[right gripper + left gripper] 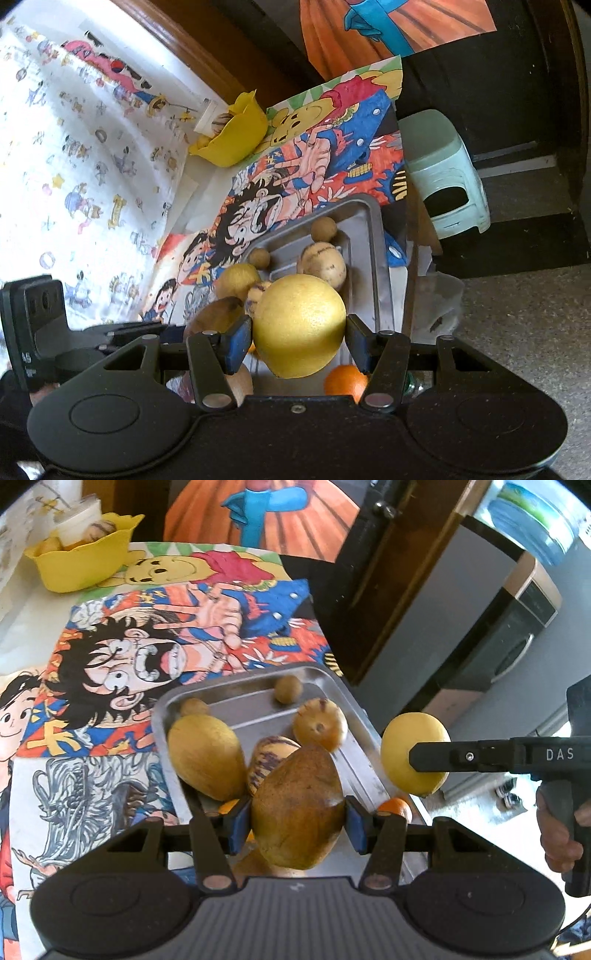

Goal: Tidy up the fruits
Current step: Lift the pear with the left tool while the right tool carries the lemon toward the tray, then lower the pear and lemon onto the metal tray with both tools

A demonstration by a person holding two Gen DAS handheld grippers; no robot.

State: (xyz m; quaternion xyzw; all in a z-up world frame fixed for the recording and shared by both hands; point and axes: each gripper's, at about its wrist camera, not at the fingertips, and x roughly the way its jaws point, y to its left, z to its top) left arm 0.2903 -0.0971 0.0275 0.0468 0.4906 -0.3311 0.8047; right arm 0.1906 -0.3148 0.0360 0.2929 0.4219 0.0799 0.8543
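My left gripper (298,818) is shut on a brown mango (295,808), held above the near end of a steel tray (236,701). My right gripper (298,338) is shut on a large yellow citrus (299,325); in the left wrist view that citrus (400,753) hangs just past the tray's right rim. In the tray lie a yellow mango (207,757), a striped pepino (267,757), a tan fruit (320,723), two small brown fruits (288,689) and an orange (396,808).
A yellow bowl (81,559) with fruit and a white cup stands at the table's far left. A cartoon cloth covers the table. A pale green stool (443,177) stands on the floor to the right, past the table edge.
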